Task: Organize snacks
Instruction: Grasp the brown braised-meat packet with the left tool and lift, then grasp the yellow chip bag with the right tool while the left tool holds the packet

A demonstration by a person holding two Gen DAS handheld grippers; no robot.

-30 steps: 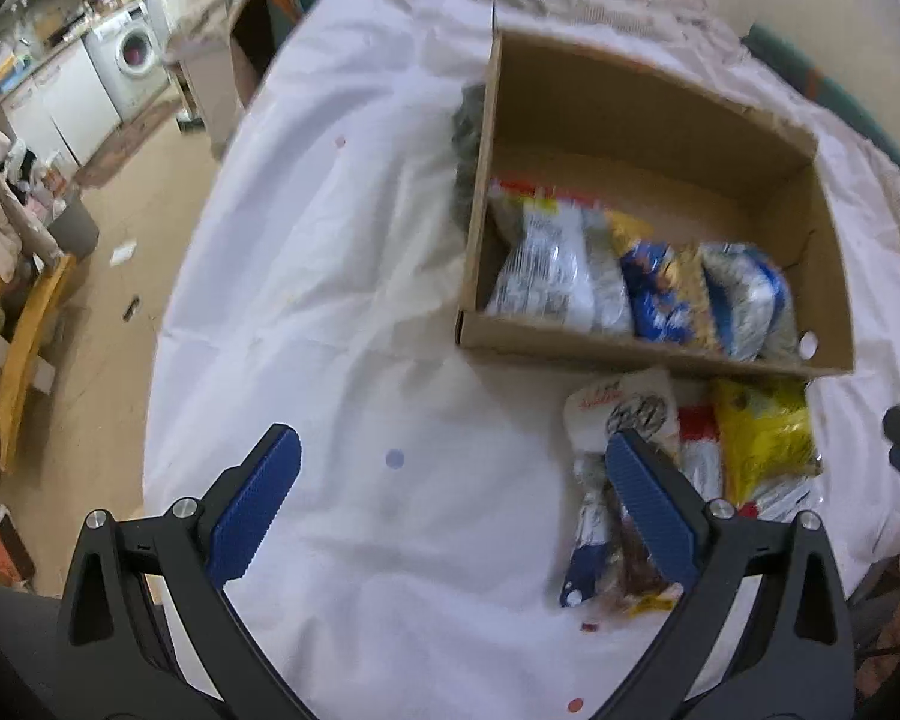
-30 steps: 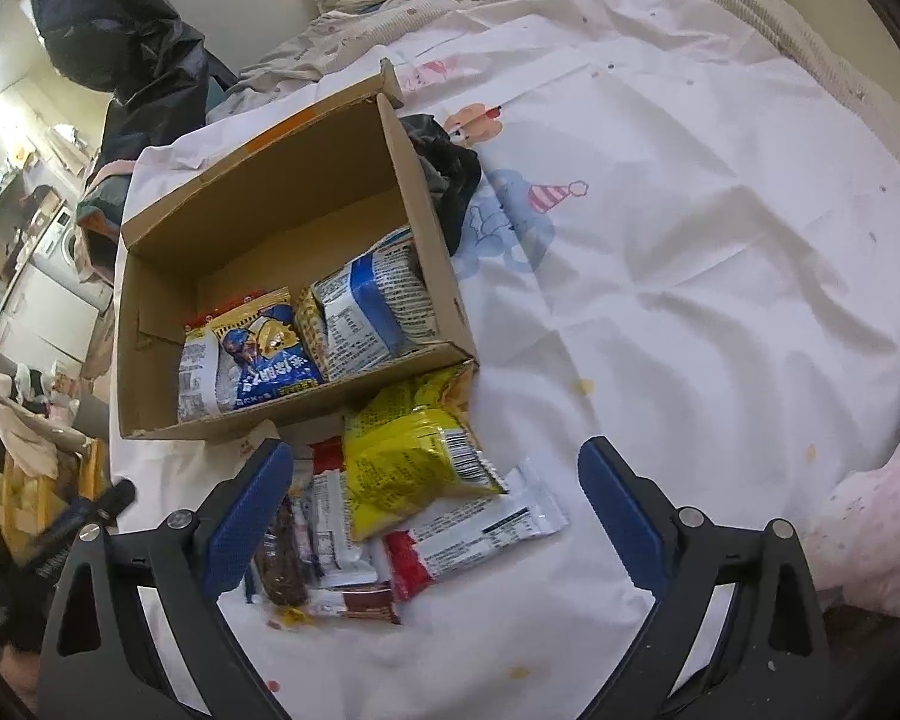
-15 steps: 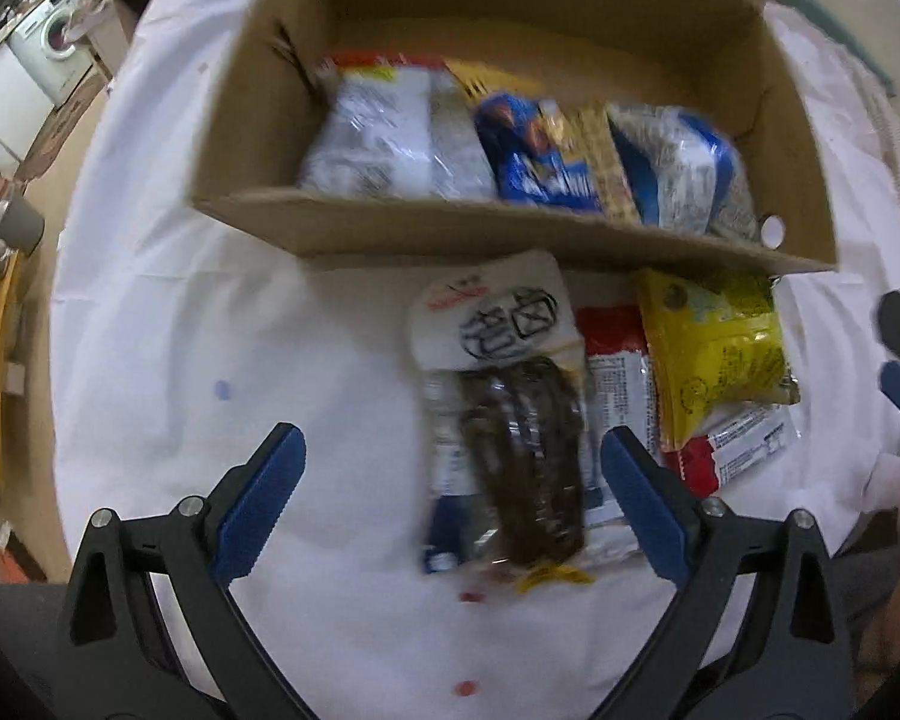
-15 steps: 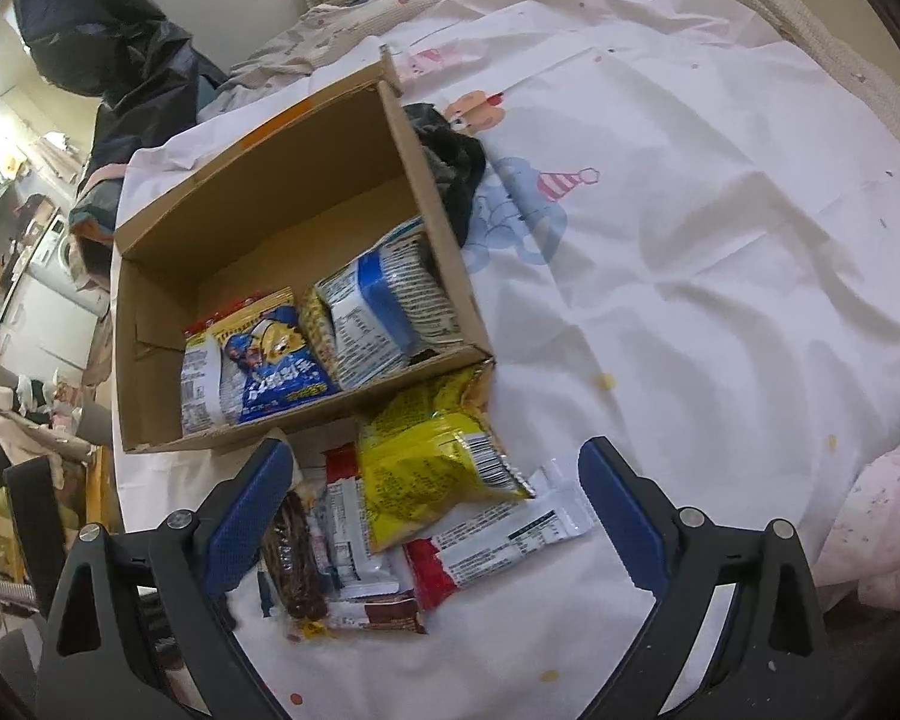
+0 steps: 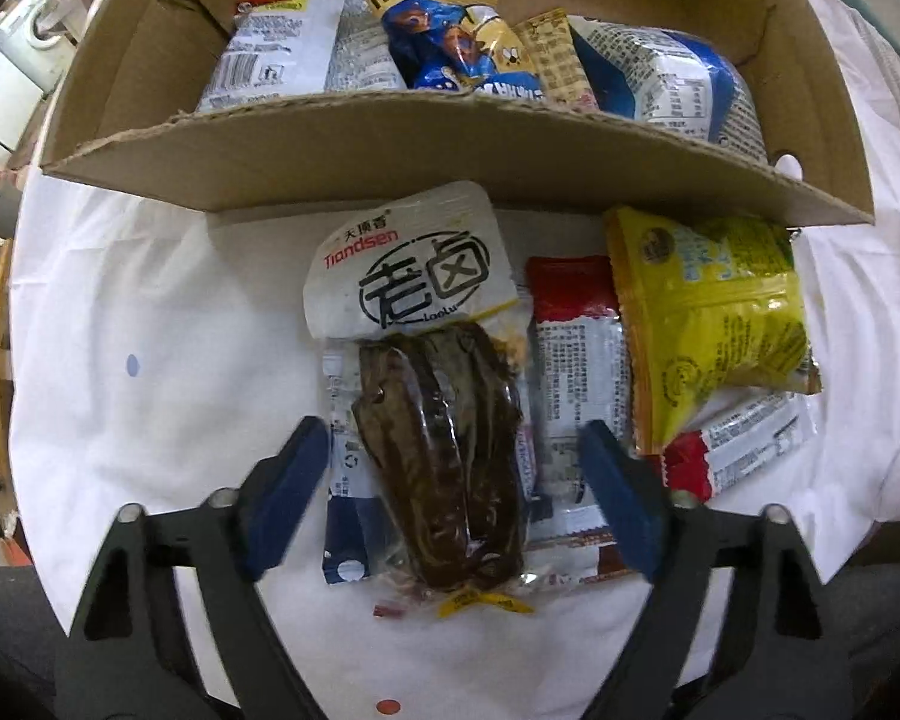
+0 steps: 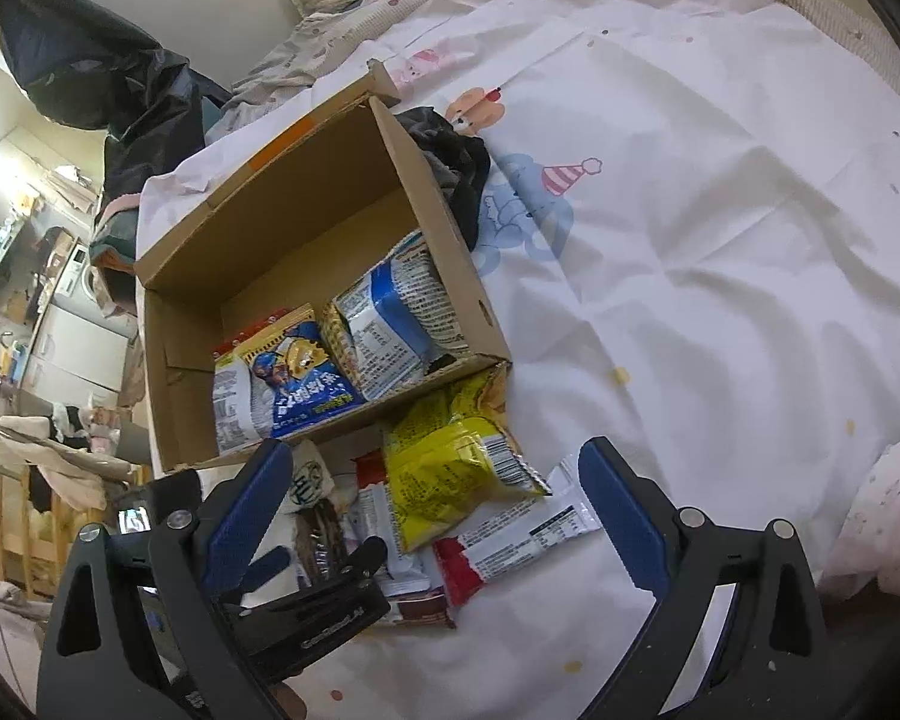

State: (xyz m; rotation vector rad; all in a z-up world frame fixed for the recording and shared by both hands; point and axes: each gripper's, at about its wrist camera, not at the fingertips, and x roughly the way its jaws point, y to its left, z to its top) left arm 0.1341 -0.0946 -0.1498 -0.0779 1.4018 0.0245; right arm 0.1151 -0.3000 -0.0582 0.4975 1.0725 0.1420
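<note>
A cardboard box [image 5: 390,144] [image 6: 450,276] on a white bedsheet holds several snack packets. In front of it lie loose snacks: a white-topped packet of dark brown food [image 5: 444,420] [image 6: 318,534], a red-and-white bar [image 5: 570,360], a yellow bag [image 5: 714,324] [image 6: 450,468] and another red-and-white bar [image 5: 744,444] [image 6: 522,540]. My left gripper [image 5: 456,480] [image 6: 312,564] is open, its fingers on either side of the brown packet's lower half. My right gripper [image 6: 432,516] is open and empty, above the loose pile.
A dark cloth [image 6: 456,168] lies against the box's right wall. The bed edge drops to the floor at the left, with a washing machine [image 6: 72,276] and clutter beyond. A pink blanket [image 6: 882,516] lies at the right.
My left gripper has moved right and down, close over the brown packet, and its fingers have narrowed around it. My right gripper has shifted only slightly.
</note>
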